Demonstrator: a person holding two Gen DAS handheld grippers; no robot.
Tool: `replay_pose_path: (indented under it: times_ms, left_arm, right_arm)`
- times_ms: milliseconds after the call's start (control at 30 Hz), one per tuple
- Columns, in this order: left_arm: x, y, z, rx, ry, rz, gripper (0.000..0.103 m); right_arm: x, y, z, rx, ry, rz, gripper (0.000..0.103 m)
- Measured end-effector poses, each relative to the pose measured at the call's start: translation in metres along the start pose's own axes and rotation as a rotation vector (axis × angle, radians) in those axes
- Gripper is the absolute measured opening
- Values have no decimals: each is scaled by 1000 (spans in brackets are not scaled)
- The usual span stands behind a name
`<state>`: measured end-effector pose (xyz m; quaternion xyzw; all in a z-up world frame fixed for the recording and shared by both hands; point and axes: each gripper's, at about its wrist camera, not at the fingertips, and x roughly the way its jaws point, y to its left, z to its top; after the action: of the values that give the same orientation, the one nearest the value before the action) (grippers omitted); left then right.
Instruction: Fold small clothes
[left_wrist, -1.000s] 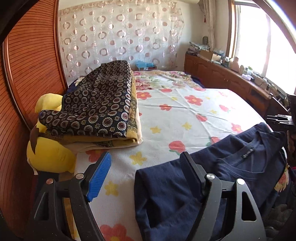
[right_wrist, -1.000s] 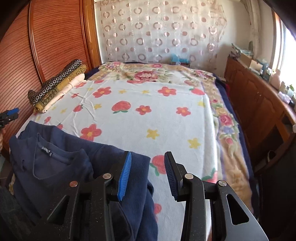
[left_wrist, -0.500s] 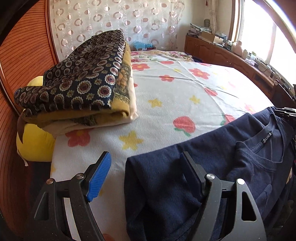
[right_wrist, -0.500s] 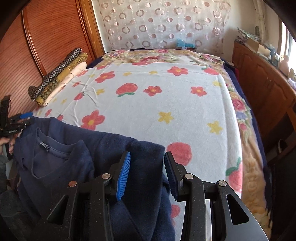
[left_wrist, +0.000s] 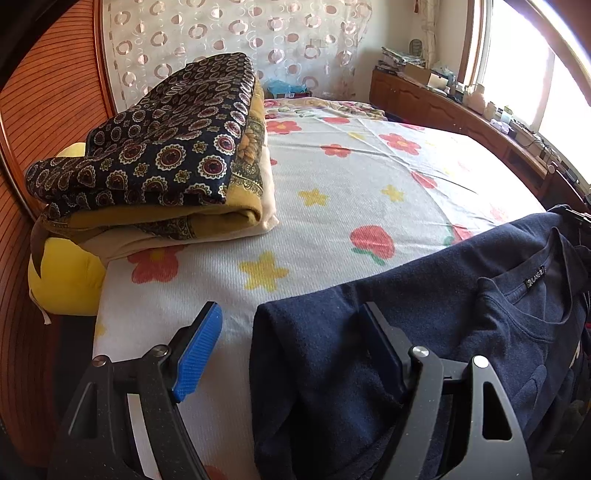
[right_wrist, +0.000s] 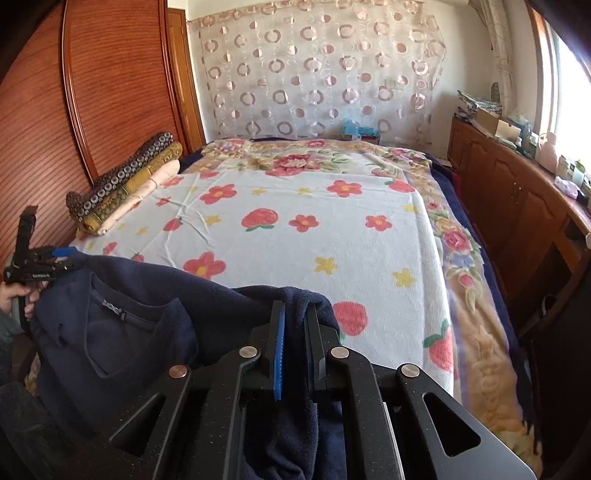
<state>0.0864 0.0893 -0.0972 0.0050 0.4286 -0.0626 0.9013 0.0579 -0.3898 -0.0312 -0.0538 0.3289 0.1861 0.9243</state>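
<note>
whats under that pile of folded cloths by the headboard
The flowered bedspread lies under the folded pile, and a yellow cushion shows below its near end. How far the cushion reaches underneath is covered.

Hidden, cropped and unreadable parts around the dark navy knitted top (left_wrist: 461, 332)

The top's lower part runs off the bottom edge in both wrist views, so its hem is unseen. In the left wrist view its cloth covers the inner face of one black finger (left_wrist: 384, 347) of the left gripper (left_wrist: 291, 343). The small woven neck label (left_wrist: 535, 281) is too small to read. The yellow plush cushion (left_wrist: 66, 280) is partly buried under the folded patterned blankets (left_wrist: 159, 162). Items on the wooden sideboard (right_wrist: 517, 192) blur in window glare.
</note>
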Motion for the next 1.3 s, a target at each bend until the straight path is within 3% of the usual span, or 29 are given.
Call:
replay_pose_path:
  times_ms: [200, 400, 667, 733, 800, 867, 933, 1000, 1100, 1133, 1167, 1233, 1300]
  left_arm:
    - [0, 2, 0, -1, 4, -9, 77]
    - [1, 3, 0, -4, 3, -14, 77]
    - [1, 6, 2, 21, 24, -31, 77]
    - [0, 6, 3, 39, 30, -46, 76]
    - [-1, 7, 3, 51, 28, -69, 67]
    - [-3, 8, 4, 56, 34, -87, 53]
    - [-5, 7, 3, 70, 38, -107, 45]
    - [-6, 2, 1, 99, 32, -105, 43]
    - [-8, 2, 0, 91, 28, -139, 28]
    - [-10, 0, -2, 90, 28, -155, 19]
    - [-11, -2, -3, 93, 24, -154, 17]
    - [-18, -11, -5, 112, 2, -106, 14]
    - [-31, -17, -3, 115, -42, -88, 13]
  right_arm:
    - [8, 1, 10, -36, 25, -22, 19]
    - [17, -6, 14, -50, 45, -106, 41]
    - [25, -7, 19, -31, 65, 11, 51]
    - [33, -7, 17, -49, 100, -4, 52]
    - [40, -10, 16, -47, 123, -39, 52]
    - [44, -12, 17, -32, 141, -15, 52]
    - [47, -12, 18, -29, 147, -4, 52]
    - [50, -12, 18, -28, 165, 31, 52]
    - [53, -14, 19, -17, 155, 60, 52]
    - [55, -17, 21, -13, 158, 67, 46]
    - [56, -18, 20, -5, 157, 75, 32]
    - [55, -15, 18, -12, 161, 101, 16]
    - [41, -6, 17, -45, 98, 32, 14]
